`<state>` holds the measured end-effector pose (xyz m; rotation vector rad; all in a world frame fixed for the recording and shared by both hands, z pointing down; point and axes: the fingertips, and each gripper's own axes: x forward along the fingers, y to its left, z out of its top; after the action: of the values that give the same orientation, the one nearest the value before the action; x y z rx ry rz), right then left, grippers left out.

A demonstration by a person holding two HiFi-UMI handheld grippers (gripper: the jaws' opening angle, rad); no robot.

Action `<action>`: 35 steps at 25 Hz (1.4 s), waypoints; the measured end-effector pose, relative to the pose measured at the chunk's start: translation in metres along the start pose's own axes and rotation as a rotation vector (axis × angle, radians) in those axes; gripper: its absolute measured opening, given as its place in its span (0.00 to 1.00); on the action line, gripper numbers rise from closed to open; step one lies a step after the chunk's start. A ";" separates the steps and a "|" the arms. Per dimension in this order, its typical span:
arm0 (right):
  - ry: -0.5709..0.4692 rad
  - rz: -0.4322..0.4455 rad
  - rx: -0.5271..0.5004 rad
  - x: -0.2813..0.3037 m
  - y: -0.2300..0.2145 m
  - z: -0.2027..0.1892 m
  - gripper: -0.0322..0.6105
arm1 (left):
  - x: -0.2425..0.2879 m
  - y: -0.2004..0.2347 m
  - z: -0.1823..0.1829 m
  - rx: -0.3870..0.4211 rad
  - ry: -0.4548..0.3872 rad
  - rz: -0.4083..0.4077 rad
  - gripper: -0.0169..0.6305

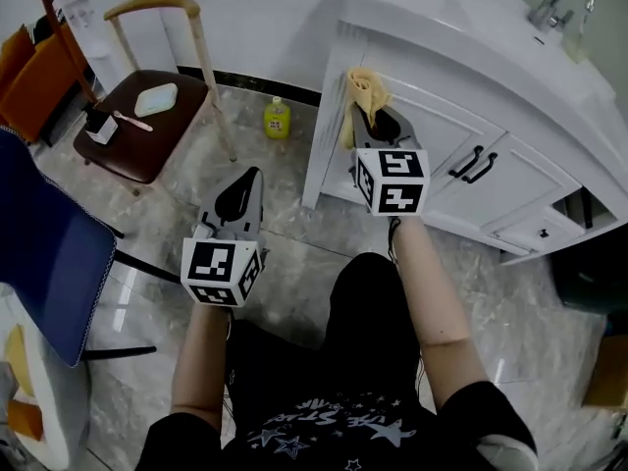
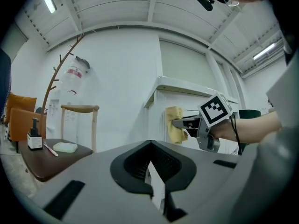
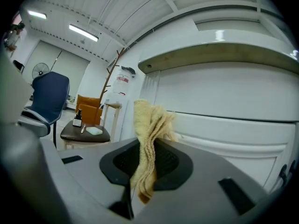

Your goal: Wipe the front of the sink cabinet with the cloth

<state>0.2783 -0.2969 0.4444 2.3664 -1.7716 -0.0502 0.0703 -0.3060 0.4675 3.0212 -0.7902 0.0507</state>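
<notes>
Yellow cloth (image 1: 365,88) is pinched in the right gripper's (image 1: 371,116) closed jaws, its long axis upright. Its bunched end seems pressed to the upper left corner of the sink cabinet (image 1: 461,135) front, with unwiped panels stretching rightward. The left gripper (image 1: 245,180) hangs well back, jaws closed on nothing.

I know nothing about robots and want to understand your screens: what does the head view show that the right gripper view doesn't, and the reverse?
Only the head view: the left gripper, held away from the cabinet, a yellow bottle on the floor, and the faucet.
Only the right gripper view: ceiling lights, a fan, and a close look at jaws shut on the yellow cloth.
Both: that cloth, held by the right gripper at the white sink cabinet, and the brown-seated chair.
</notes>
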 end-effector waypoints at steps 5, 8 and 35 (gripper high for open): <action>-0.012 -0.020 0.021 -0.003 -0.011 -0.001 0.15 | 0.003 -0.001 -0.002 -0.010 -0.006 -0.010 0.05; -0.017 -0.048 0.055 -0.010 -0.029 -0.003 0.15 | 0.006 -0.006 -0.001 -0.002 -0.009 -0.012 0.05; -0.010 -0.301 0.251 -0.116 -0.174 -0.044 0.15 | 0.061 -0.105 0.002 0.058 0.004 -0.137 0.05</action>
<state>0.4163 -0.1337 0.4487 2.7975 -1.4851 0.1267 0.1755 -0.2441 0.4669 3.1199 -0.5899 0.0795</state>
